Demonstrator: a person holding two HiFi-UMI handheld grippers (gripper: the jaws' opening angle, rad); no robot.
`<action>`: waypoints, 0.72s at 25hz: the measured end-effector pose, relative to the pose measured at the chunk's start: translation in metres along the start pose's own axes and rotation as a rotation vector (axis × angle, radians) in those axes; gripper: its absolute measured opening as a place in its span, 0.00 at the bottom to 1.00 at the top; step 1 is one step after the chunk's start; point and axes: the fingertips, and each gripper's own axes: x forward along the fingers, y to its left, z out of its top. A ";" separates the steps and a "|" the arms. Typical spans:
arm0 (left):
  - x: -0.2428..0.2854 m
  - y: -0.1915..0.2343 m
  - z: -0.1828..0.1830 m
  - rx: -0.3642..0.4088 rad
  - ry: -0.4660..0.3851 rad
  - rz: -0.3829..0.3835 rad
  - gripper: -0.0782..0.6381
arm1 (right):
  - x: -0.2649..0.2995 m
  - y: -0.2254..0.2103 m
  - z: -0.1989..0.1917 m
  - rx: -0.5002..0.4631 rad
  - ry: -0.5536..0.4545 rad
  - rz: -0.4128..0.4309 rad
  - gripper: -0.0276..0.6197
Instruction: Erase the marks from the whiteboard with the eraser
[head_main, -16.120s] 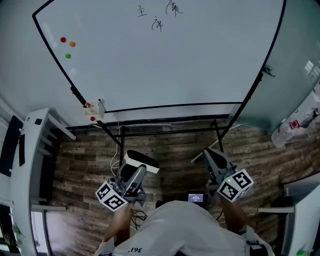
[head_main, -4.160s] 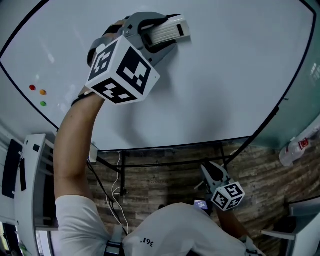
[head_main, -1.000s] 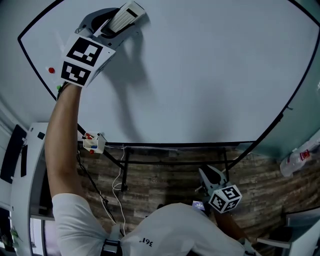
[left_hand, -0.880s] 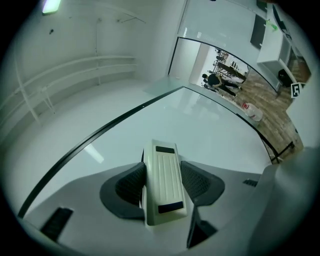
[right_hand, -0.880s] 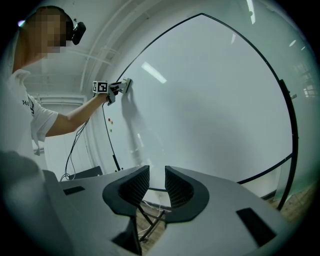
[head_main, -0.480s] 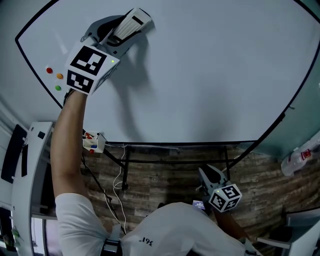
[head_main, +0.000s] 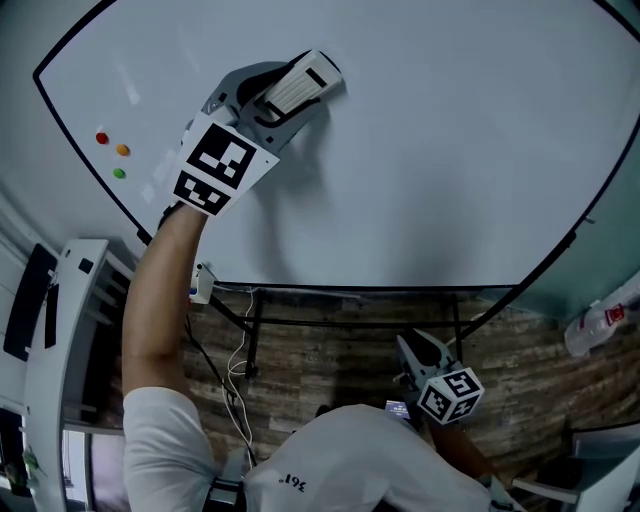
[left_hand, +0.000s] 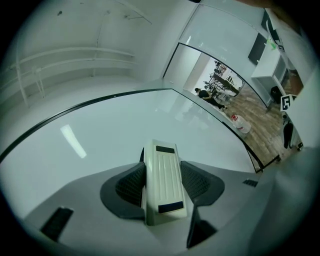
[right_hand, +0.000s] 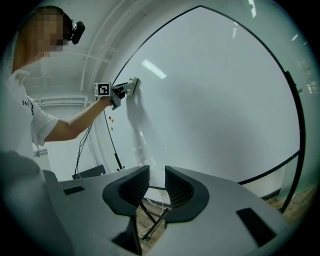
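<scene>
Against the whiteboard (head_main: 450, 150), the left gripper (head_main: 262, 103) clamps the eraser (head_main: 305, 82); the right gripper (right_hand: 157, 184) hangs slightly parted, empty.

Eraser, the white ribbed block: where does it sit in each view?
Head view: white ribbed plastic eraser upper centre-left, on the whiteboard, in the left tool.
Left gripper view: bottom centre, between the jaws.
Right gripper view: tiny, upper left, at the outstretched arm's end.
Shared landmark: the whiteboard's black frame.
</scene>
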 end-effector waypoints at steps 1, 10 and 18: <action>0.002 -0.007 -0.001 -0.001 -0.002 -0.009 0.43 | 0.000 0.000 0.000 0.000 0.001 0.000 0.22; 0.021 -0.053 -0.009 -0.012 -0.010 -0.066 0.43 | 0.000 -0.007 -0.005 0.007 0.013 -0.005 0.22; 0.027 -0.075 -0.024 -0.039 0.014 -0.078 0.43 | 0.000 -0.005 -0.005 0.012 0.017 -0.009 0.22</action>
